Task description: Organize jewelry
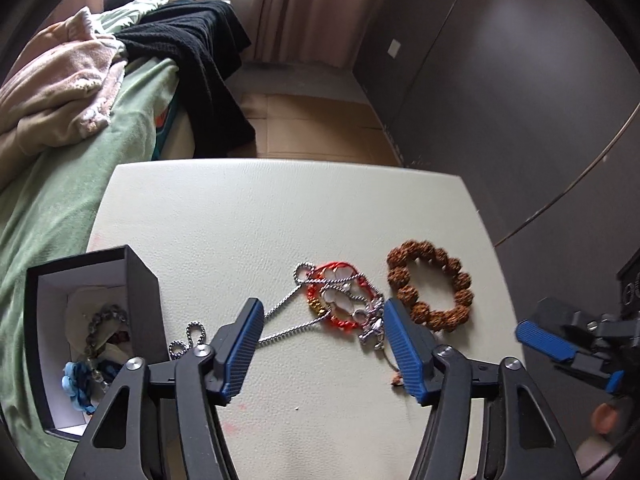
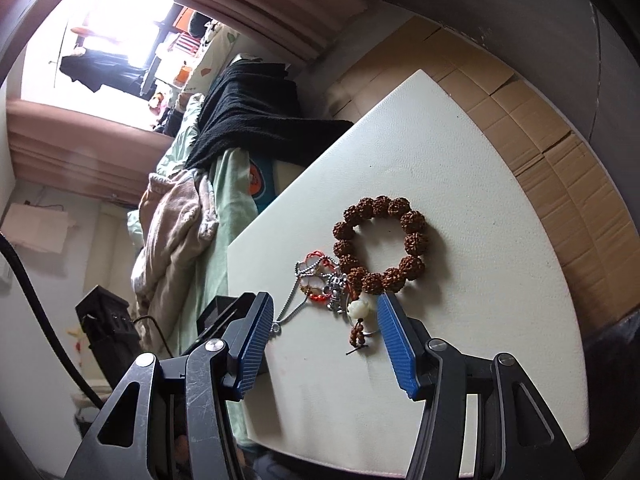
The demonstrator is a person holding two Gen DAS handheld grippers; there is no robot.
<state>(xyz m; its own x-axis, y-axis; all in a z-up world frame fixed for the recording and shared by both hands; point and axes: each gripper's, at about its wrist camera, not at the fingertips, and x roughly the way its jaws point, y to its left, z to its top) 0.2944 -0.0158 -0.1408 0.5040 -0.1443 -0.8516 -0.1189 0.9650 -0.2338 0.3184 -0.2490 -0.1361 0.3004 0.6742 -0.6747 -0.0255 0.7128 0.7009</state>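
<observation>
Brown bead bracelet [image 1: 430, 285] flat beside red-and-silver chain tangle [image 1: 340, 300] (more jewelry in black box [image 1: 132, 276])

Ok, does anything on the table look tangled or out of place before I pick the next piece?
Yes. The silver ball chain is threaded through the red cord bracelet, a knotted heap beside the brown bead bracelet. One chain end lies against the black box. Lifting one piece would likely drag the others.

Window [image 2: 120, 12] glare; fisheye edges dark, warped
</observation>
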